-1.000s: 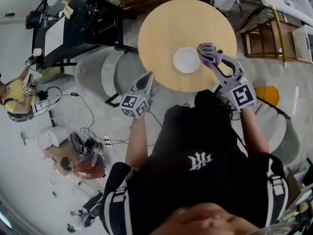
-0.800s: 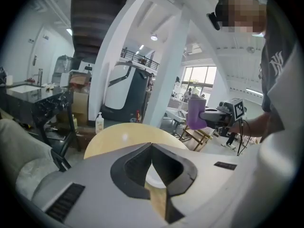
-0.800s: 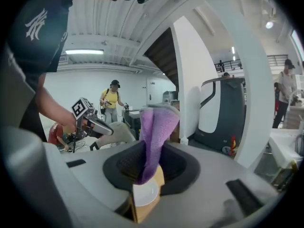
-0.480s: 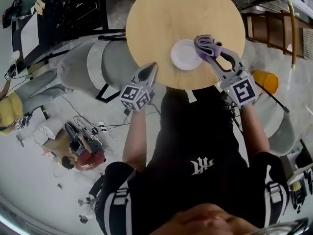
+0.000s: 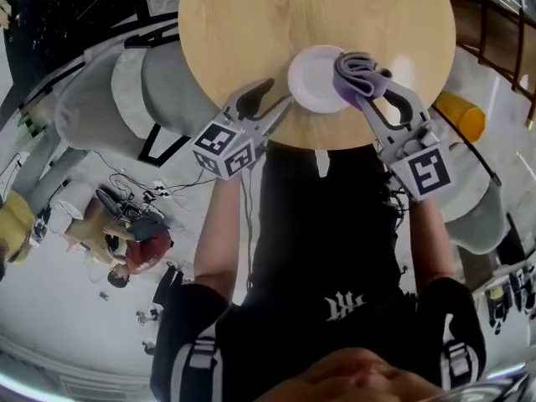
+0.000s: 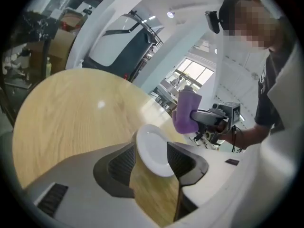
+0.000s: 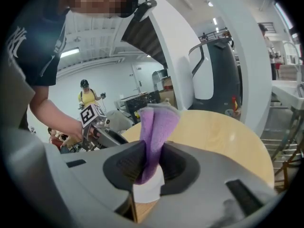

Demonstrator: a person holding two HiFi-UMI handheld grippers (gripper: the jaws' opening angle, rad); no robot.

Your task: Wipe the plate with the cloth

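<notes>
**Plate close to the edge, and nothing gripping it**

The round wooden worktop (image 5: 251, 40) carried only the white plate (image 5: 311, 78), which lay towards its near side, close to the edge nearest the person. That position looked like the main hazard. Any sideways or near-directed push could have sent the plate sliding over the smooth wood and off that edge.

The left tool (image 5: 272, 99) came in from the near left with its jaws spread wide. They had just been opening, and the left gripper view showed the plate's near rim in the gap between them, with neither pad pressing on it. As things stood, the plate was unsecured. If the jaws had closed off-centre, or caught only the thin rim, the plate could probably have tipped up or squirted out. A jaw tip driven under the rim might also have levered it.

The right tool (image 5: 366, 90) was clamped on the folded purple cloth (image 5: 356, 67), which stood up out of the jaws above the plate's right side. It seemed to be pinched at the fold only. Rubbing hard could likely have dragged the cloth loose, or let the hard jaw tips scrape the plate. Wiping before the left tool had a firm hold would probably have shoved the plate away.
</notes>
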